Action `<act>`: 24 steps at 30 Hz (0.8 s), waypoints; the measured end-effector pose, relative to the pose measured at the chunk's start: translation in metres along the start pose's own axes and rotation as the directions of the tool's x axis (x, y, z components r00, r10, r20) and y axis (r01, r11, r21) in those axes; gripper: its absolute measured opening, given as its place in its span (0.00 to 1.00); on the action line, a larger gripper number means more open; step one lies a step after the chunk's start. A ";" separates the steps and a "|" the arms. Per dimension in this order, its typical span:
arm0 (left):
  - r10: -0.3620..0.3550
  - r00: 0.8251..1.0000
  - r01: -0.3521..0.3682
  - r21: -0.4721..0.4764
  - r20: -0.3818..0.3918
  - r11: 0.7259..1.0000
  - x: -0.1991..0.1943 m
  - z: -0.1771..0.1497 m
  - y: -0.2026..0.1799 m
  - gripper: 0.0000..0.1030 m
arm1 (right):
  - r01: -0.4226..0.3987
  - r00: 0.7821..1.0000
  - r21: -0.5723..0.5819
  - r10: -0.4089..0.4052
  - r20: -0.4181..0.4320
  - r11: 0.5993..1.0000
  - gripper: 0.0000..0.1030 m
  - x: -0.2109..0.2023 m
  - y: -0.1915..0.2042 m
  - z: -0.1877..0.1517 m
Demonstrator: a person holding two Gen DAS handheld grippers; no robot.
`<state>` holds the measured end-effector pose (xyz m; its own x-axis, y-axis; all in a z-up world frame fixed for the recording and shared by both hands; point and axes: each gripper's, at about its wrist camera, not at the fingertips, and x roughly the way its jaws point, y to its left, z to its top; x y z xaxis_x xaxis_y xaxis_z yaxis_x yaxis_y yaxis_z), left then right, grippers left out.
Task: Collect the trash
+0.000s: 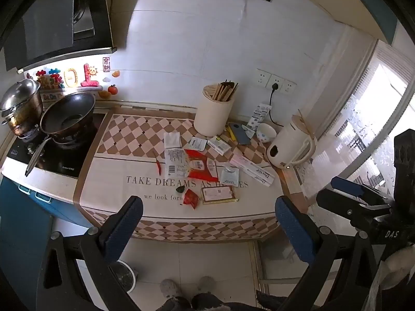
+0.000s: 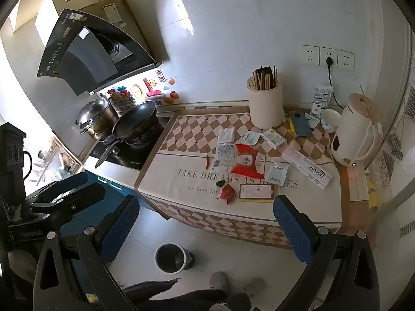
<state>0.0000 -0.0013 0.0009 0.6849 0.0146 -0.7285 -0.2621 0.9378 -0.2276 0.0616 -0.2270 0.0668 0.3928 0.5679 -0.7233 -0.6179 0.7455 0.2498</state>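
Note:
Trash lies scattered on the checked counter mat (image 1: 109, 181): a crumpled red wrapper (image 1: 190, 198) (image 2: 227, 193), a large red-and-white packet (image 1: 199, 167) (image 2: 246, 163), a gold-edged flat box (image 1: 219, 194) (image 2: 256, 191), a pale sachet (image 1: 229, 176) and a long "Doctor" box (image 1: 253, 167) (image 2: 307, 167). A small round bin (image 2: 171, 258) (image 1: 124, 277) stands on the floor below the counter edge. My left gripper (image 1: 208, 223) hangs open in front of the counter, holding nothing. My right gripper (image 2: 207, 225) is open and empty too, beside it.
A chopstick holder (image 1: 214, 114), a phone (image 1: 240, 133), a bowl (image 1: 265, 132) and a cream kettle (image 1: 290, 145) stand at the back right. A wok (image 1: 68, 115) and a steel pot (image 1: 20, 106) sit on the stove at left. A person's slippers (image 2: 218, 280) are on the floor.

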 end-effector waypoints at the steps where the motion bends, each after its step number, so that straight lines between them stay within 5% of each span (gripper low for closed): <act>1: 0.002 1.000 -0.002 -0.001 0.003 1.000 0.000 0.000 -0.001 1.00 | -0.006 1.000 0.004 0.006 0.005 1.000 1.00 0.000 -0.001 0.000; 24: -0.020 1.000 0.020 0.037 0.000 0.999 -0.006 0.007 -0.006 1.00 | -0.009 1.000 -0.001 0.009 0.000 1.000 1.00 -0.001 -0.001 0.002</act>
<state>0.0021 -0.0045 0.0116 0.6901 -0.0045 -0.7237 -0.2229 0.9500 -0.2184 0.0632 -0.2280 0.0684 0.3877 0.5745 -0.7209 -0.6221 0.7401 0.2554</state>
